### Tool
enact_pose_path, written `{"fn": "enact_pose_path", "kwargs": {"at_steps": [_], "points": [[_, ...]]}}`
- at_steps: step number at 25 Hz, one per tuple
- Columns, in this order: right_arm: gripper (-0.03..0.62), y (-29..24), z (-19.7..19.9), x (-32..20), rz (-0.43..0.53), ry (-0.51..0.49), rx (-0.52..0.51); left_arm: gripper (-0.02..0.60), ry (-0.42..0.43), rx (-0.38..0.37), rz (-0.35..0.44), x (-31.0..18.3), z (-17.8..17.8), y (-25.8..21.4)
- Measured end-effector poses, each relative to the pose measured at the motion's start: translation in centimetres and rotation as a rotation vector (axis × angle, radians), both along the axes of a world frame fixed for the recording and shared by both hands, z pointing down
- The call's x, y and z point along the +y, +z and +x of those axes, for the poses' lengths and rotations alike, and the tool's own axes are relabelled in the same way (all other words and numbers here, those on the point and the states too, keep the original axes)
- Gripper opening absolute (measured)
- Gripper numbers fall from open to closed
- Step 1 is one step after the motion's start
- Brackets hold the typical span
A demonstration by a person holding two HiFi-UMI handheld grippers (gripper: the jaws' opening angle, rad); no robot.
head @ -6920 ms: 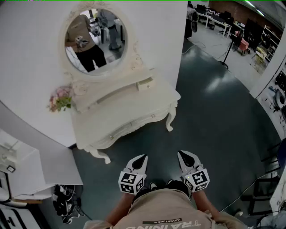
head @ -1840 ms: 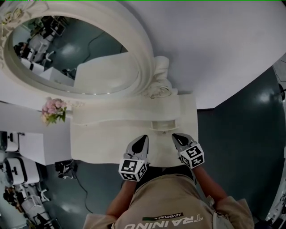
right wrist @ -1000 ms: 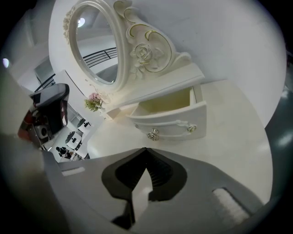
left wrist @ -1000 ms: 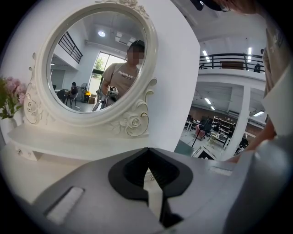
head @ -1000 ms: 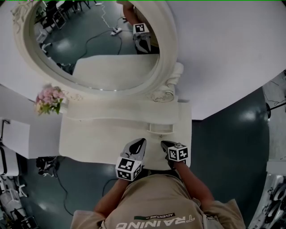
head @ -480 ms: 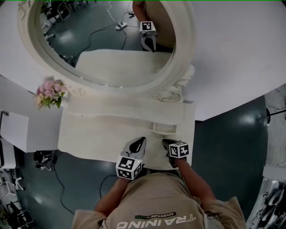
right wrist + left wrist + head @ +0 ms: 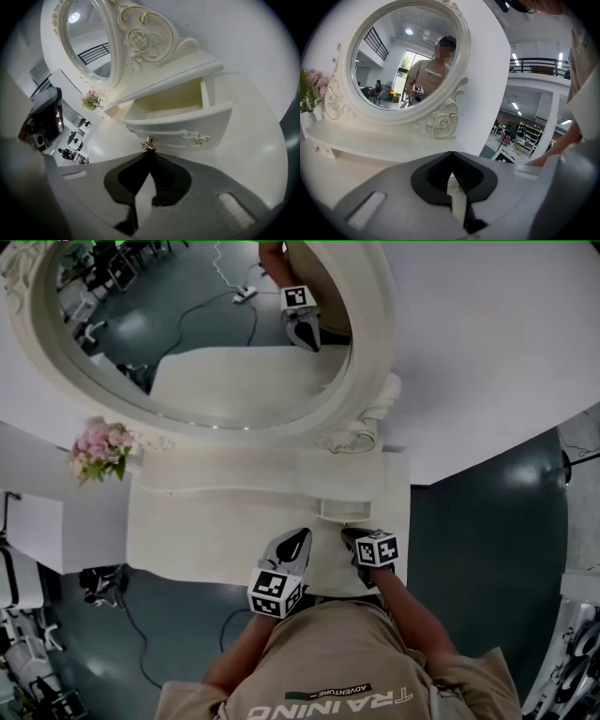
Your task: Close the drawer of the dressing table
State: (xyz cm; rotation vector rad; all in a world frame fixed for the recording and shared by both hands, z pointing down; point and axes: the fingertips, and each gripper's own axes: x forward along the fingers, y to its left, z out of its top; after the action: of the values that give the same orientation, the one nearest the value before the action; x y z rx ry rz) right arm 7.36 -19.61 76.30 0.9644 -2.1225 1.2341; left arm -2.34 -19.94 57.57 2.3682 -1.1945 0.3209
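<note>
The white dressing table [image 7: 187,531] stands right in front of me. Its small right-hand drawer [image 7: 343,510] on the raised shelf is pulled open, and the right gripper view shows the drawer [image 7: 180,117] empty inside. A gold knob [image 7: 149,144] sits on the drawer's curved front. My right gripper [image 7: 348,534] is shut, and in its own view the right gripper [image 7: 149,153] has its tips just at the knob. My left gripper [image 7: 302,534] is also shut and hovers over the tabletop left of the drawer. In its own view the left gripper [image 7: 451,153] points at the mirror base.
An oval mirror [image 7: 206,324] in a carved frame rises behind the shelf and reflects a gripper [image 7: 302,320]. Pink flowers [image 7: 98,451] stand at the table's left end. Dark floor [image 7: 487,549] lies right of the table; a white wall [image 7: 487,352] is behind.
The person has walked up to the table. The right gripper has swung left and now sits in front of the open drawer. Over the last half second little has moved.
</note>
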Motion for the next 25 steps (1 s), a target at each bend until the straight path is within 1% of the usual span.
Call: {"fn": "enact_pose_path", "kwargs": {"at_steps": [9,25], "points": [[0.003,-0.2,-0.1,-0.1,-0.008,-0.03,0.03,0.018,0.013,0.016,-0.028,-0.5,0.2,0.5],[0.003,-0.1,0.4,-2.3,-0.016,-0.021,0.005,0.018,0.002,0.0,-0.054,-1.3,-0.4,1.5]]}}
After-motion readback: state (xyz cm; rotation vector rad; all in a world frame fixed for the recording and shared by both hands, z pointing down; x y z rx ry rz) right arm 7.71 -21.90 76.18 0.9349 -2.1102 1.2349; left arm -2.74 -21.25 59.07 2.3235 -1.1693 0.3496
